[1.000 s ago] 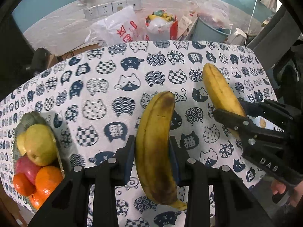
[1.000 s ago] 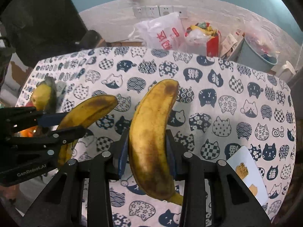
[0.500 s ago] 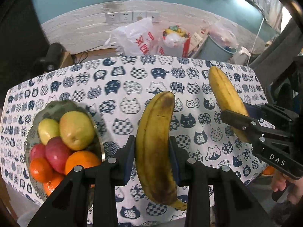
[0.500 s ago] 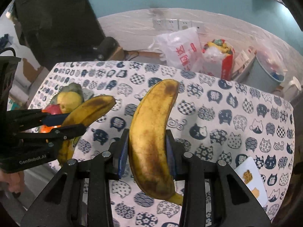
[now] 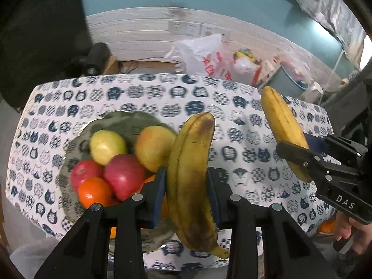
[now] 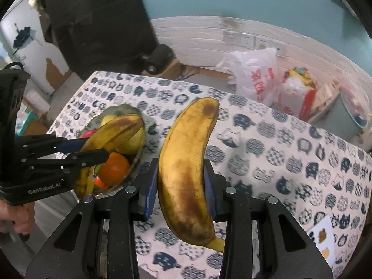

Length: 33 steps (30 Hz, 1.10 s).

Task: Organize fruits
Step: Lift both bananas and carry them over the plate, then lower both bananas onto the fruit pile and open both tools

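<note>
My left gripper [image 5: 187, 193] is shut on a spotted yellow banana [image 5: 190, 174], held in the air above the right edge of a green fruit plate [image 5: 125, 122]. The plate holds pears, red apples [image 5: 124, 177] and oranges [image 5: 94, 191]. My right gripper [image 6: 180, 186] is shut on a second browned banana [image 6: 186, 162], held above the table to the right of the plate [image 6: 121, 110]. Each gripper shows in the other's view: the right one [image 5: 300, 155] with its banana [image 5: 282, 125], the left one [image 6: 93, 148] with its banana [image 6: 116, 130] over the plate.
The table carries a white cloth with a blue cat pattern [image 5: 162, 97]. A white card [image 6: 323, 237] lies near its front right corner. Behind the table are plastic bags [image 5: 204, 55], a grey bin [image 5: 293, 81] and a wall with sockets.
Both grippers have moved left with their bananas. The fruit plate has come from the left edge of the left wrist view to just under the left banana.
</note>
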Each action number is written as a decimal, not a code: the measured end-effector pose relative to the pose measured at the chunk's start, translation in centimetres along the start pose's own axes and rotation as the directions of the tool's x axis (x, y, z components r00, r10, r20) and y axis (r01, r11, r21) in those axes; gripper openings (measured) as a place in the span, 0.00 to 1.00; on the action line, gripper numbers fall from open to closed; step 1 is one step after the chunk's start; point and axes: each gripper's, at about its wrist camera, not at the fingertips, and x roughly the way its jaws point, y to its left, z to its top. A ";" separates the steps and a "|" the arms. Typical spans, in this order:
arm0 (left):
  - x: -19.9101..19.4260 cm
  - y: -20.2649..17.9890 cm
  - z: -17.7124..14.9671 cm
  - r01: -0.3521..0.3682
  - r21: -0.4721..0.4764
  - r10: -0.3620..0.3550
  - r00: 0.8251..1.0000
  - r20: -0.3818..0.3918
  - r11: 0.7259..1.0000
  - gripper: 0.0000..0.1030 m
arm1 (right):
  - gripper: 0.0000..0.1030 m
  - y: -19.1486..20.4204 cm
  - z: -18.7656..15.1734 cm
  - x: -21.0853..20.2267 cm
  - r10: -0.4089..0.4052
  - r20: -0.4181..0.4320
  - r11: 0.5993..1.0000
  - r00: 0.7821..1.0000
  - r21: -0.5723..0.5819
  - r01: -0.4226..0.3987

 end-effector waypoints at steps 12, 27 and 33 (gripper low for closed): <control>0.1 6.5 -0.4 -0.042 -0.134 0.044 0.999 0.008 0.990 0.33 | 0.34 6.0 2.2 3.1 0.081 -0.031 0.994 0.996 -0.074 -0.083; 2.4 10.6 -0.1 -0.027 -0.236 0.026 1.000 -0.009 0.971 0.34 | 0.34 10.1 3.9 7.6 0.164 -0.099 0.981 0.981 -0.090 -0.173; 2.3 11.1 0.2 -0.013 -0.254 0.014 1.000 -0.001 0.967 0.34 | 0.34 10.9 4.0 9.3 0.189 -0.130 0.976 0.973 -0.081 -0.200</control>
